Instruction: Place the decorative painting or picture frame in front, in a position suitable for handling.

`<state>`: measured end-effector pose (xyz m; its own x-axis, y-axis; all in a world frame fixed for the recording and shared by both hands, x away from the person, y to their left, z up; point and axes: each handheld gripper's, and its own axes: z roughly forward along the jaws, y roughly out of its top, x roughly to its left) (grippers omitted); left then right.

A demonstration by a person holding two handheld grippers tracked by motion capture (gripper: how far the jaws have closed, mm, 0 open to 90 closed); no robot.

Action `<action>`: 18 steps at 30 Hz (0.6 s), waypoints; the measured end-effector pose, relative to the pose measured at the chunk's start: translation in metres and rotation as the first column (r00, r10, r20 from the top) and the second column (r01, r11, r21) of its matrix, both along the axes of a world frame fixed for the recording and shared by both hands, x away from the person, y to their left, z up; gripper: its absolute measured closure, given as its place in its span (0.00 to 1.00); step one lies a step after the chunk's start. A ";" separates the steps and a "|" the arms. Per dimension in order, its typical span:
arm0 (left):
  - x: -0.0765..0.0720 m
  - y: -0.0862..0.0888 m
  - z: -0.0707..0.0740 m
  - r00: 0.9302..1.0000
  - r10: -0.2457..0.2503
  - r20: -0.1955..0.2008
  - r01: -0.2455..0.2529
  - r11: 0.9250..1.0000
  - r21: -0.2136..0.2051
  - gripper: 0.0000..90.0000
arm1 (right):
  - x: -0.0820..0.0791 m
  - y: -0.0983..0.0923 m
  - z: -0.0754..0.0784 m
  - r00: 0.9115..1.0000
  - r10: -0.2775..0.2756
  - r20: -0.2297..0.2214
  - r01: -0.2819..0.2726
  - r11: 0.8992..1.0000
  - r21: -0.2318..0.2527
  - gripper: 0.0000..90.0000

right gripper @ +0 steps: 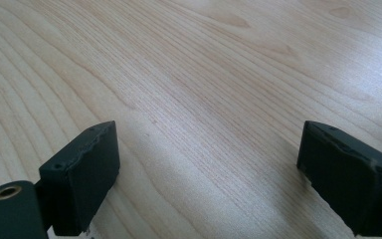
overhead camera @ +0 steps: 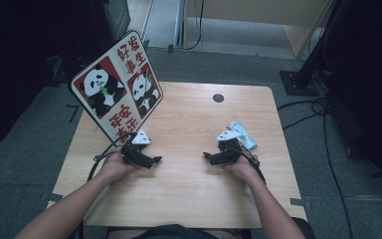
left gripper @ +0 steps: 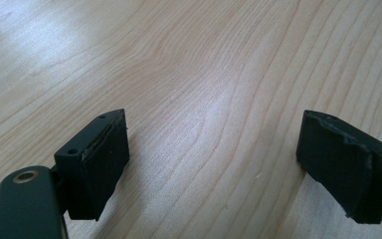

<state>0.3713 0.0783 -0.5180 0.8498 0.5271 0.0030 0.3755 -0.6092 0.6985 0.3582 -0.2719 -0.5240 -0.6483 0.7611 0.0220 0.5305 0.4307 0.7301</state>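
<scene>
Each of the person's hands holds a black gripper low over a light wooden table (overhead camera: pixel 189 184). In the high view my left gripper (overhead camera: pixel 155 160) sits left of centre and my right gripper (overhead camera: pixel 207 156) right of centre, their tips turned toward each other. Seen up close, the left gripper (left gripper: pixel 214 164) stands open with bare wood between its jaws. The right gripper (right gripper: pixel 209 174) is open as well, nothing between its fingers (right gripper: pixel 82 174). A pale blue-green packet (overhead camera: pixel 243 133) lies just behind the right hand.
A panda sign (overhead camera: pixel 117 87) with red and white panels leans over the table's far left corner. A dark round hole (overhead camera: pixel 218 98) marks the far middle of the tabletop. Cables (overhead camera: pixel 328 144) run across the grey floor on the right.
</scene>
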 end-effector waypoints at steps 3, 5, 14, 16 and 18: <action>-0.002 -0.003 0.000 1.000 0.025 -0.002 -0.025 1.000 0.000 0.13 | 0.000 0.000 0.000 1.000 0.000 0.000 0.000 1.000 0.000 0.11; -0.002 -0.003 0.000 1.000 0.028 -0.001 -0.028 1.000 0.001 0.12 | 0.000 0.000 0.000 1.000 0.000 0.000 0.000 1.000 0.000 0.11; -0.002 -0.003 0.002 1.000 0.029 -0.010 -0.028 0.999 0.019 0.15 | 0.001 0.001 0.000 1.000 0.004 -0.001 -0.004 1.000 -0.001 0.10; -0.001 -0.001 0.003 1.000 0.012 -0.016 -0.011 1.000 0.022 0.15 | 0.002 0.001 0.000 1.000 0.002 -0.004 -0.002 1.000 -0.001 0.09; -0.001 0.000 0.005 1.000 -0.012 -0.028 0.013 0.999 0.039 0.15 | 0.002 0.002 0.000 1.000 0.002 -0.004 -0.002 1.000 -0.001 0.09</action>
